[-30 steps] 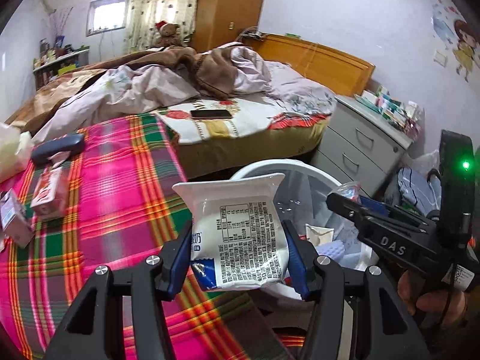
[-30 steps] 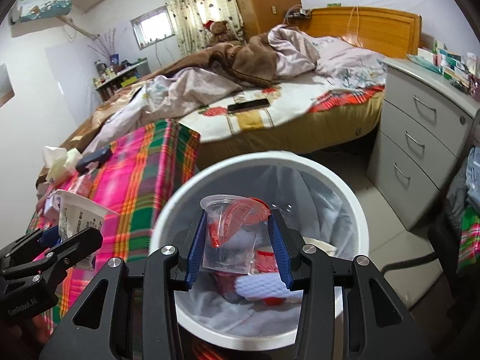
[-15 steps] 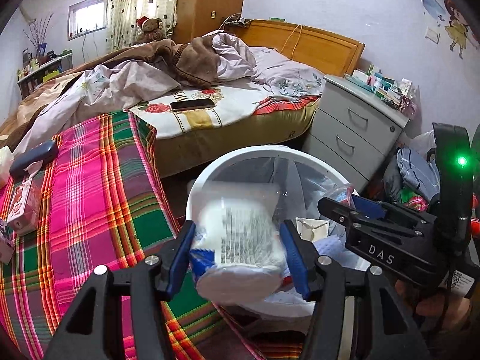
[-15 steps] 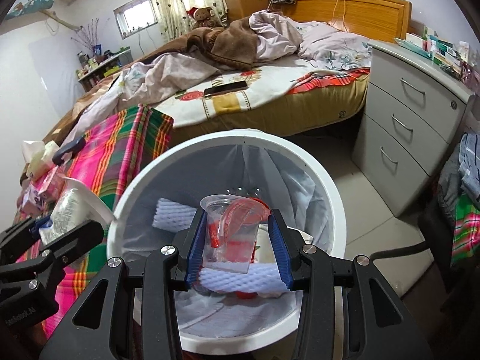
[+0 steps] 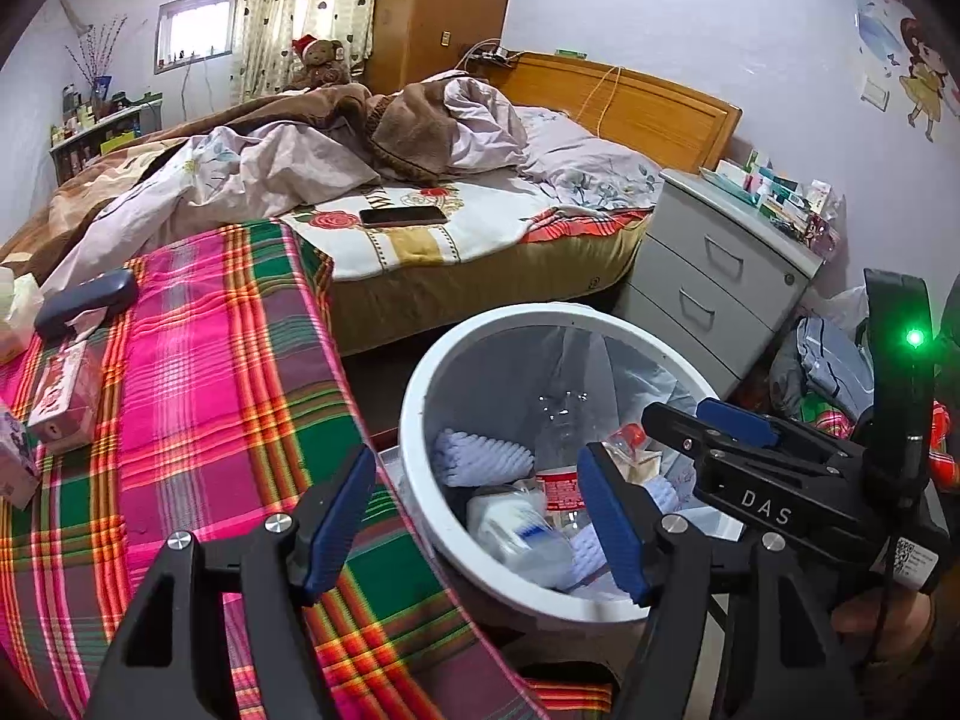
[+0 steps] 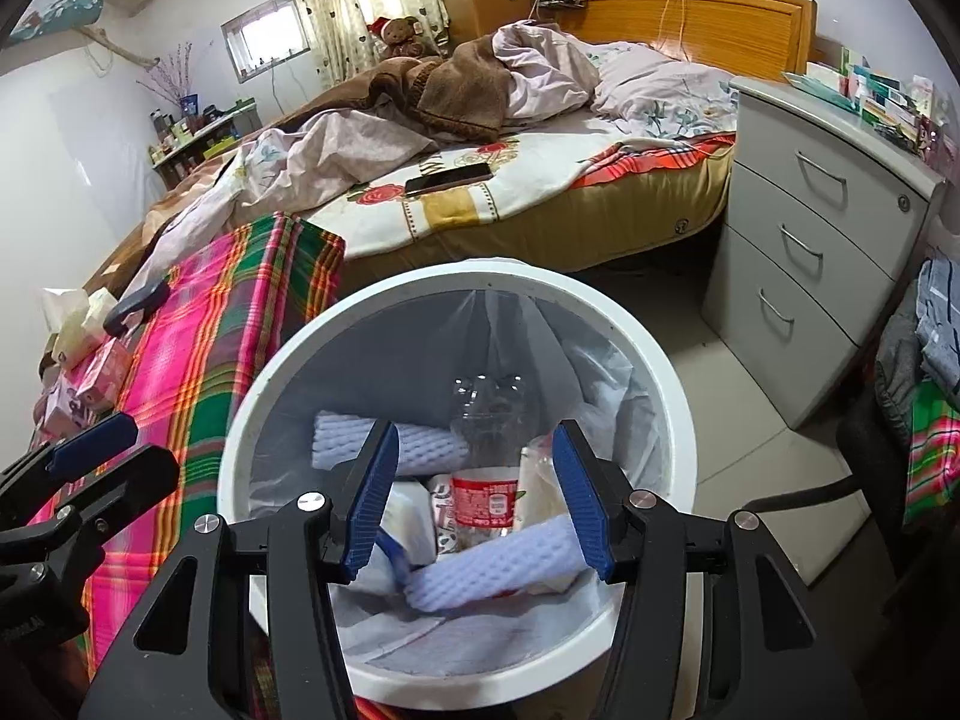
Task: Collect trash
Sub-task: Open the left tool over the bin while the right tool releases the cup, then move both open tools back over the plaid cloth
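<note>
Trash bin, white and lined with a clear bag, sits on the floor between the plaid-covered surface and the grey drawer unit, close against the surface's near right edge. Both tools hang over it. Left tool has just been opening; blue pads spread, nothing between them, its white pouch now lying inside the bin near the front wall. Right tool has also just been opening; pads apart, nothing gripped, clear plastic cup not clearly visible among the trash. In the bin: clear bottle with red label standing roughly upright in the middle, white foam net sleeve lying across the front, second foam sleeve toward the back left, small red-and-clear scrap at the right side. From the left wrist view the right tool reaches over the bin's right rim, green light on its body. Surface still carries a dark glasses case near its far left edge, a pink carton just below it, tissue pack at the far left corner. Phone lies on the bed, well apart from the bin. Teddy bear at the bed's far end.
</note>
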Demonstrator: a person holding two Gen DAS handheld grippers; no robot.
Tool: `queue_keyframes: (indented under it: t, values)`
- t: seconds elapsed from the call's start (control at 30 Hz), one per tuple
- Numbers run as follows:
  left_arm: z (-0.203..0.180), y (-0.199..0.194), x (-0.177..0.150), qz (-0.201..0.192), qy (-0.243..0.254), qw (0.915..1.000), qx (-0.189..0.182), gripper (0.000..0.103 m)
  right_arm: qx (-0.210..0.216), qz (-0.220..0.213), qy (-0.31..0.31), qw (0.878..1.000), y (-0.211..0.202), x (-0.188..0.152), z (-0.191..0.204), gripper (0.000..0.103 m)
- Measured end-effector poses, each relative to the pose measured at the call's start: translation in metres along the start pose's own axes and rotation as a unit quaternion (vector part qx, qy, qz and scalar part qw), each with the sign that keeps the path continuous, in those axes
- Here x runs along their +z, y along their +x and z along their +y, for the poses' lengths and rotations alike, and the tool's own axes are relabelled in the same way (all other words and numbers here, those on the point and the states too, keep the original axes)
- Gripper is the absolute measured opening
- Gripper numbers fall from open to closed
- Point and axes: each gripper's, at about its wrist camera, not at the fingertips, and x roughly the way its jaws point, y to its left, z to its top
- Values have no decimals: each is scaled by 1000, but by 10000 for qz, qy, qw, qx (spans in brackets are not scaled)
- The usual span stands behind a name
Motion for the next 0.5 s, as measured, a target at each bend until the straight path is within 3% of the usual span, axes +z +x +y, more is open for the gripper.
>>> queue_keyframes:
  t: [0.5]
  values:
    - [42,-38,-14,-283,-365,9984,317,72,264,-176,-124,9994,-8,-2,29,55]
